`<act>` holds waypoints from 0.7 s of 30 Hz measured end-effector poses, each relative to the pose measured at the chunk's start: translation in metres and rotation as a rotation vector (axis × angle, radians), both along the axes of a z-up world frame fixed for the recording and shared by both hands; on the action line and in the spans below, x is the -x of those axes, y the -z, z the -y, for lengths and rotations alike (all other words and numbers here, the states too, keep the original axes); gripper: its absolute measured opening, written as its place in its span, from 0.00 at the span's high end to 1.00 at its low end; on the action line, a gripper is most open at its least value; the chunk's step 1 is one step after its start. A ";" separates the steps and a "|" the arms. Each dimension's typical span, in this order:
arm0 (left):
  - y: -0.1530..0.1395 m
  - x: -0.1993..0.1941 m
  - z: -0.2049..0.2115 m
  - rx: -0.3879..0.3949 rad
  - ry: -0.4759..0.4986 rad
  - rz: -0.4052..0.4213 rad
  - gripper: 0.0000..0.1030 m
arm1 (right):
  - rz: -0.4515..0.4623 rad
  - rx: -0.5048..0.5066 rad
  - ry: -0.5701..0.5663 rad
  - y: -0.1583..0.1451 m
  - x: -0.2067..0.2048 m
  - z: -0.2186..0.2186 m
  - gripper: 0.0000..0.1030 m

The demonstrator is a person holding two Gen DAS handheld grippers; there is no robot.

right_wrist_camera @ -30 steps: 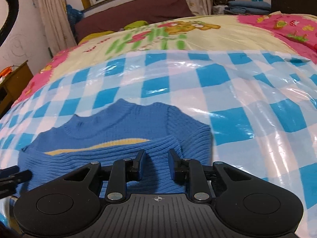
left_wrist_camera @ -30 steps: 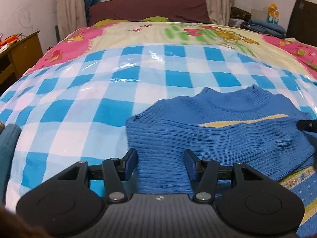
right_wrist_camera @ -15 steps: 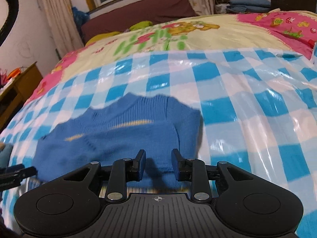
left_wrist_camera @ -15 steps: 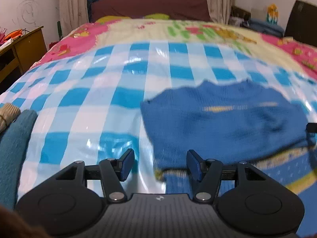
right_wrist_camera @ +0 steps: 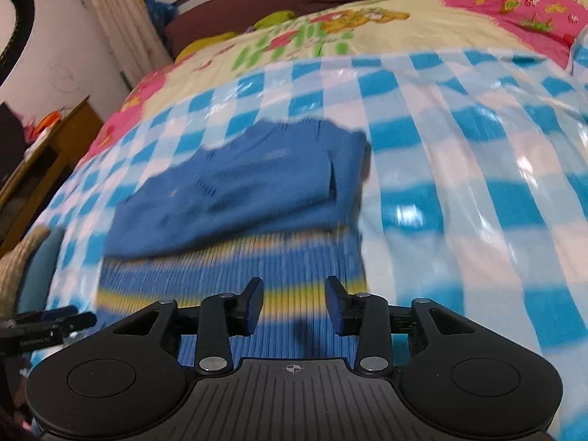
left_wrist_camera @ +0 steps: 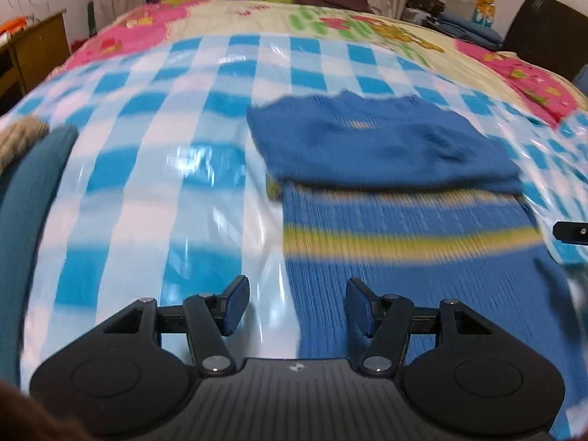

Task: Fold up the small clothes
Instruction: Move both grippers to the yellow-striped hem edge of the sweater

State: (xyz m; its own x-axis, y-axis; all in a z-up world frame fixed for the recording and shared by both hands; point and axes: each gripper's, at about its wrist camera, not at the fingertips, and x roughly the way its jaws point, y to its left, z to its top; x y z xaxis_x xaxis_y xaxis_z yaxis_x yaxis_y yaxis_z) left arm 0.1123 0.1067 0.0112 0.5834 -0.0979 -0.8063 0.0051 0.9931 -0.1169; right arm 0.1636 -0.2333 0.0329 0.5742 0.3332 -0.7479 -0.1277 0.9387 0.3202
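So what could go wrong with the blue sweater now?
Both the left gripper and the right gripper are open, so nothing holds the blue ribbed knit sweater. Its folded top half might slide or spring back open. The shiny blue-and-white checked plastic sheet under it looks slippery, so the next grab could drag the whole sweater crooked.

Warm indoor light glares white off the glossy blue-and-white checked plastic sheet (left_wrist_camera: 191, 169). The folded blue ribbed knit sweater (right_wrist_camera: 235, 198) smears with motion blur. Fisheye bending curves both views' darkened edges.
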 end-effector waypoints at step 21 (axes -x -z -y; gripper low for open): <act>0.015 0.090 0.005 0.110 0.026 -0.168 0.39 | -0.284 -0.035 -0.025 0.025 0.125 0.036 0.59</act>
State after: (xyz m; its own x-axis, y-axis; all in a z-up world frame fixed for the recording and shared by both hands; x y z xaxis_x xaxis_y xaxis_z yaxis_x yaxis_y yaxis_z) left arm 0.0224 0.1012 -0.0039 0.4376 -0.2043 -0.8756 0.0016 0.9740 -0.2265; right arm 0.0382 -0.2696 0.0075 0.3342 0.3729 -0.8656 -0.0513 0.9242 0.3783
